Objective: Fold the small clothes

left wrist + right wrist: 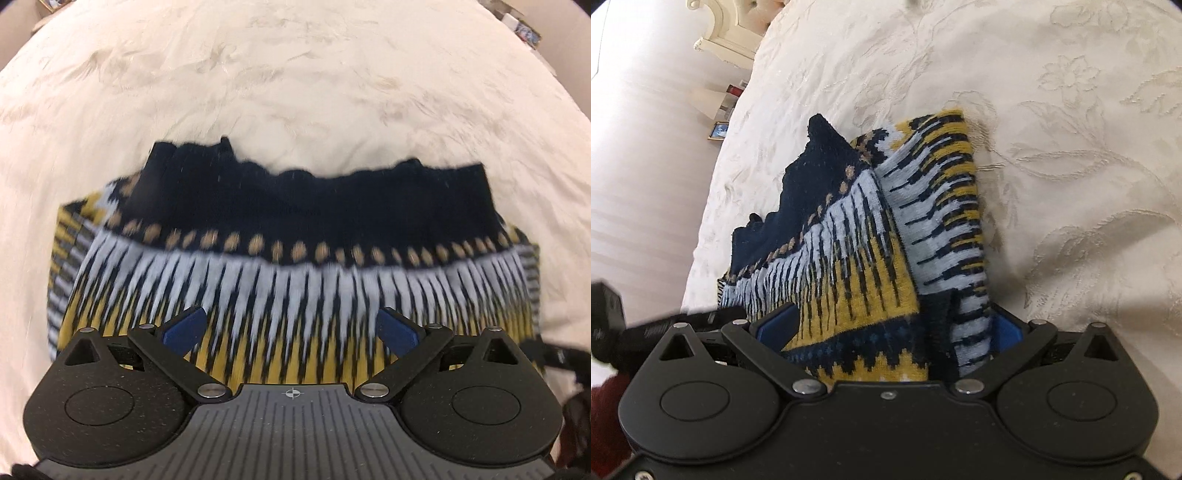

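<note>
A: Where is your sweater (295, 266) lying?

B: It lies on the bed (295, 74), on the cream flowered bedspread (1052, 166). Your left view shows its dark navy band (314, 199) farthest from you, then a row of tan dots, then pale blue spikes running into yellow. That picture is blurred.

A: And your left gripper (291, 328)?

B: Its blue fingers (183, 330) stand wide apart above the yellow part of the knit. You hold nothing between them; whether they touch the cloth, I cannot tell.

A: What about your right gripper (886, 332)?

B: Its fingers (775, 325) are spread too, with a bunched fold of the sweater (871, 266) sitting between them, the striped sleeve part against the right pad. I cannot tell whether they press on it or merely frame it.

A: Anything else near you?

B: A white bedside cabinet (727, 40) beyond the bed's edge in your right view, and a small framed picture (718, 131) lower down.
</note>
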Available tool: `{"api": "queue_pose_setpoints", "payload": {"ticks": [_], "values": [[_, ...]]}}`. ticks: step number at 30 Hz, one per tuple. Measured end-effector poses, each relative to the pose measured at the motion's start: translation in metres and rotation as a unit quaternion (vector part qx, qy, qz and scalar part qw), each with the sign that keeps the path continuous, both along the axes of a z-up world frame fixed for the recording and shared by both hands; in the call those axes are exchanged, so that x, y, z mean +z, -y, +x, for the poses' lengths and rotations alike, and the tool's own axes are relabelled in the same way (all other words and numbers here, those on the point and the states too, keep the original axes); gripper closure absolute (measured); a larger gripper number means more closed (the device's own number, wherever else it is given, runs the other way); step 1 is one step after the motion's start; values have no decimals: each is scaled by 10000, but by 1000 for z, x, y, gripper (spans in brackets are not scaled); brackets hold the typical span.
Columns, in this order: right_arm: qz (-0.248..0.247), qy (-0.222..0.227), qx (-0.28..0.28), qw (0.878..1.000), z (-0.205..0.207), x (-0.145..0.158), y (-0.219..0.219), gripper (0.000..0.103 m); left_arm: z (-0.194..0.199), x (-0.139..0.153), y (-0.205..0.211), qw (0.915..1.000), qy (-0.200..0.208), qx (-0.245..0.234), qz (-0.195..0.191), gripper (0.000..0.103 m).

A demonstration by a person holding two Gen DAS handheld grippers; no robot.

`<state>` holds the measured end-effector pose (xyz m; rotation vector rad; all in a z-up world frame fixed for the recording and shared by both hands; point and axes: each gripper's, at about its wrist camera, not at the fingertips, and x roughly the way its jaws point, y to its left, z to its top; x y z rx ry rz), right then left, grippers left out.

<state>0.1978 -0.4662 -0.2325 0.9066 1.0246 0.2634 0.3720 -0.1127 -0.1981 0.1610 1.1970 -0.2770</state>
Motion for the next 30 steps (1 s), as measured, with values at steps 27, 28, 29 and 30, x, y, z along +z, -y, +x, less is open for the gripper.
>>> {"api": "queue_pose_setpoints", "payload": {"ticks": [27, 28, 29, 30], "values": [[522, 101, 355, 9980, 41, -5, -2, 0, 28, -49, 19, 9979, -199, -44, 609, 0], [500, 94, 356, 9981, 43, -5, -3, 0, 30, -47, 18, 9980, -233, -46, 586, 0], [479, 101, 364, 9981, 44, -4, -5, 0, 31, -43, 17, 9981, -253, -29, 552, 1], [467, 111, 383, 9981, 44, -4, -7, 0, 30, -38, 15, 9984, -247, -6, 509, 3]]}}
